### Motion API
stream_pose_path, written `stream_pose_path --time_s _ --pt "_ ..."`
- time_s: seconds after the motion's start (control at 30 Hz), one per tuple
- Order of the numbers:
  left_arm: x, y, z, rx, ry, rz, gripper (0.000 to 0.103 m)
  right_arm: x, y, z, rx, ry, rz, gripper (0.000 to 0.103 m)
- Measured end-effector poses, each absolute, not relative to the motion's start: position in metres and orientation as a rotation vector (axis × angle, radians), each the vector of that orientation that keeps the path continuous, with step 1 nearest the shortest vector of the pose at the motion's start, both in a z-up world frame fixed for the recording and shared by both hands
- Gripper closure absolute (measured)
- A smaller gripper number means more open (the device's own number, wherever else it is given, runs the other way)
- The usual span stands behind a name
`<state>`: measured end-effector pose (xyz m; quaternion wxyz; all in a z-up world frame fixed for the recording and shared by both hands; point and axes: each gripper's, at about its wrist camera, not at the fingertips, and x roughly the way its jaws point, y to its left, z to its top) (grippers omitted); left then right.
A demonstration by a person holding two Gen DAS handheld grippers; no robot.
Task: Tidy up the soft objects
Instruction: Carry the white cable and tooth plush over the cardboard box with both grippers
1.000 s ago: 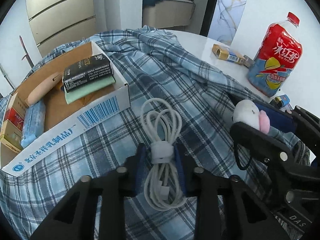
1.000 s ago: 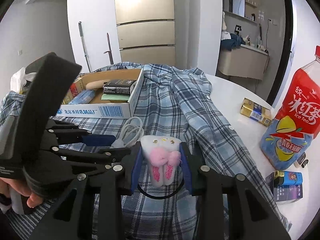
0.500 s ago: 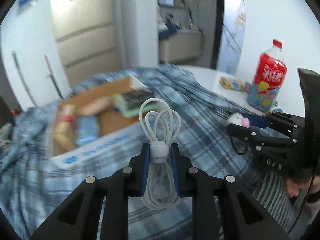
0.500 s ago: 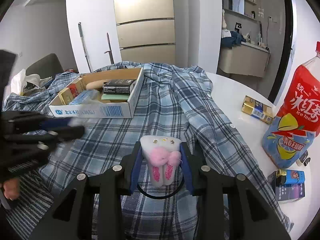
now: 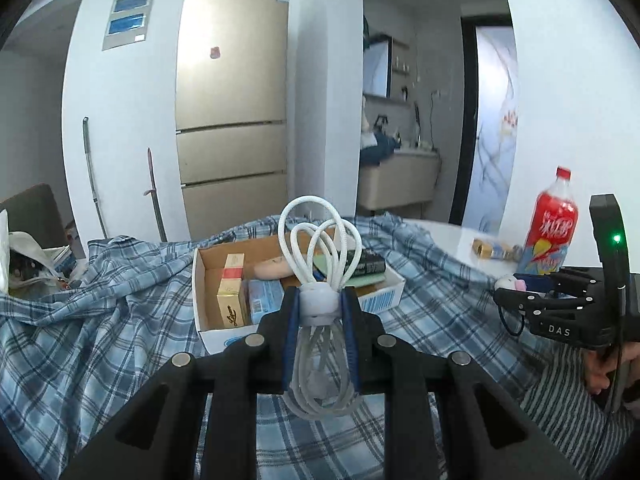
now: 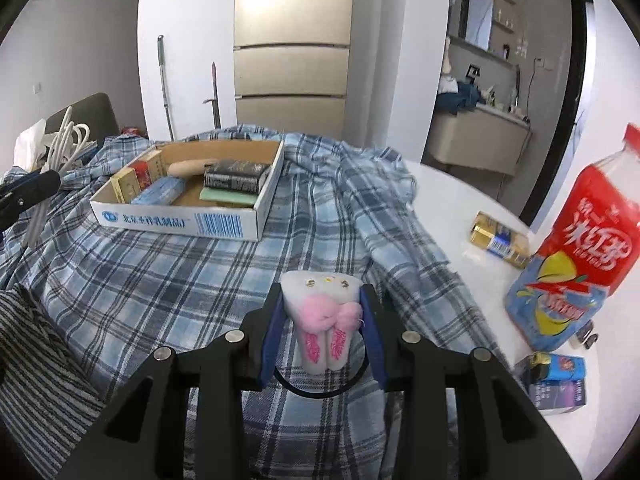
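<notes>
My left gripper (image 5: 319,300) is shut on a coiled white cable (image 5: 320,240) at its grey strap, held up in the air in front of the cardboard box (image 5: 376,300). My right gripper (image 6: 322,300) is shut on a small white plush toy (image 6: 320,312) with a pink bow and a black elastic loop, low over the blue plaid shirt (image 6: 160,272). In the left wrist view the right gripper (image 5: 508,286) shows at the right with the plush toy (image 5: 507,281) at its tips. The cable (image 6: 66,140) also appears at the left edge of the right wrist view.
The box (image 6: 180,220) holds a dark book, a green pad, small cartons and a blue packet. A red drink bottle (image 6: 576,256), a gold packet (image 6: 500,240) and a small blue box (image 6: 560,376) stand on the white table (image 6: 460,200) at right. A striped sleeve (image 6: 36,360) lies lower left.
My left gripper has lifted the white cable off the plaid shirt and swung away to the left, tilting up toward the room. The right gripper has stayed put with the plush toy.
</notes>
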<state>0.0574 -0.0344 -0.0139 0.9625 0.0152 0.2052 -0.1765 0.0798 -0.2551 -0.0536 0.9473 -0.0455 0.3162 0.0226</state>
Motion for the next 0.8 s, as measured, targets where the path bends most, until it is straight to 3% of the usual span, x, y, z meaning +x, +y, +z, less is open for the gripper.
stream_pose_path --time_s 0.3,0.63,0.8 --pt "0.041 -0.029 -0.011 0.025 0.359 -0.323 0.081 0.08 -0.198 -0.024 -0.11 0.579 0.235 0.067" --pt "0.039 -0.022 -0.01 -0.004 0.35 -0.294 0.081 0.069 -0.175 -0.037 -0.141 0.49 0.275 0.067" --pt "0.037 -0.02 -0.009 -0.016 0.334 -0.285 0.081 0.075 -0.17 -0.041 -0.166 0.53 0.282 0.066"
